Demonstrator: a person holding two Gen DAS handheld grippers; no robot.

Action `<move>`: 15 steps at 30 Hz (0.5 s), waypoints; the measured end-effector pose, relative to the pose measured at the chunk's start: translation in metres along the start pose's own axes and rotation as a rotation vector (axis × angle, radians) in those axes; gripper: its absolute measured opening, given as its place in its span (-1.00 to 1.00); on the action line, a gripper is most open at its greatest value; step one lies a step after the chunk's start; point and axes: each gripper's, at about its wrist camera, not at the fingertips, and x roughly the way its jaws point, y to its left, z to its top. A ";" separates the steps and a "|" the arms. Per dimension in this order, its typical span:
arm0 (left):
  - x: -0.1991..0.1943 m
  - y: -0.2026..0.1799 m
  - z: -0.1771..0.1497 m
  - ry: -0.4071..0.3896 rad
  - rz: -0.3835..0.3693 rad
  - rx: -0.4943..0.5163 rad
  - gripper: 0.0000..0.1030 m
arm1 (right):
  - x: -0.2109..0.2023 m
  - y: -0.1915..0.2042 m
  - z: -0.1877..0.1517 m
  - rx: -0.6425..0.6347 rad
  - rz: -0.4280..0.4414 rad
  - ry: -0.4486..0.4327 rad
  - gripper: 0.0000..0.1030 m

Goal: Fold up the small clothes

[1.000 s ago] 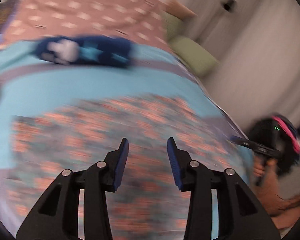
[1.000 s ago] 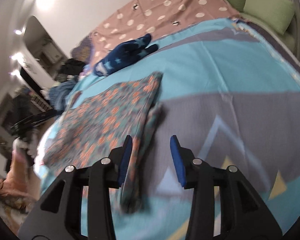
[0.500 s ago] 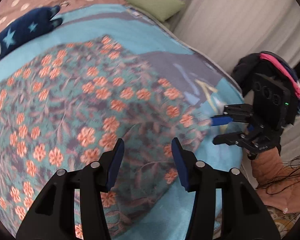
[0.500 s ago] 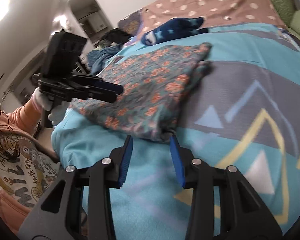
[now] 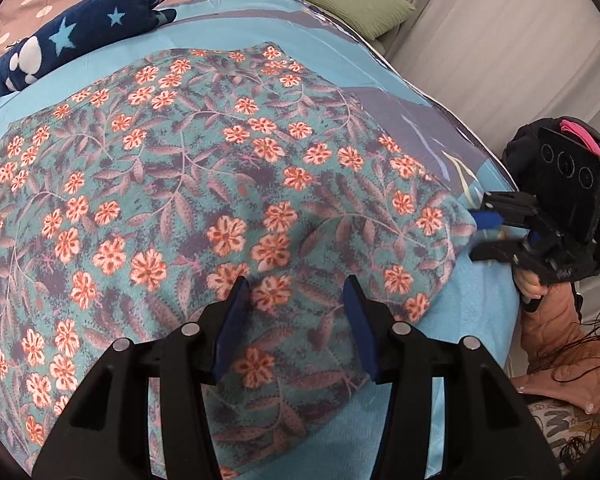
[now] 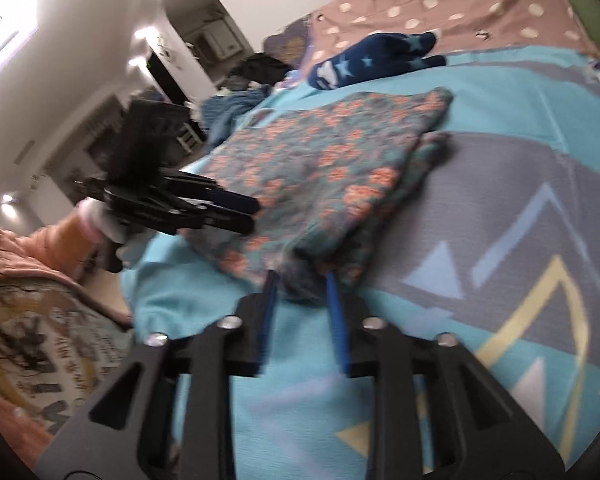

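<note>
Floral garment: near edge cut off by left-wrist frame; right gripper motion-blurred, fabric contact there indeterminable.

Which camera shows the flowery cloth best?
The left wrist view: the flowery cloth fills the frame, sharp, its flowers distinct. The right wrist view shows it blurred and smaller, seen from its near corner.

L gripper – over floral garment
</note>
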 end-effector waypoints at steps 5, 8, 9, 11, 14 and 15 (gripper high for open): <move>0.002 0.001 0.006 -0.004 -0.006 -0.029 -0.02 | 0.016 0.005 0.004 -0.029 0.040 0.036 -0.49; 0.001 0.000 0.009 -0.027 -0.019 -0.040 -0.02 | 0.009 -0.003 0.004 -0.004 0.031 0.017 -0.95; 0.001 -0.003 0.012 -0.039 -0.037 -0.031 -0.02 | 0.001 -0.003 0.001 -0.009 0.050 0.000 -0.95; 0.001 -0.013 0.015 -0.061 -0.070 0.010 -0.02 | -0.015 -0.003 -0.007 -0.022 0.072 -0.020 -0.95; 0.007 -0.029 0.017 -0.055 -0.110 0.068 -0.02 | -0.026 -0.007 -0.017 -0.017 0.021 0.001 -0.98; 0.013 -0.035 0.017 -0.042 -0.126 0.093 -0.02 | -0.033 -0.014 -0.018 0.012 0.002 -0.020 -0.92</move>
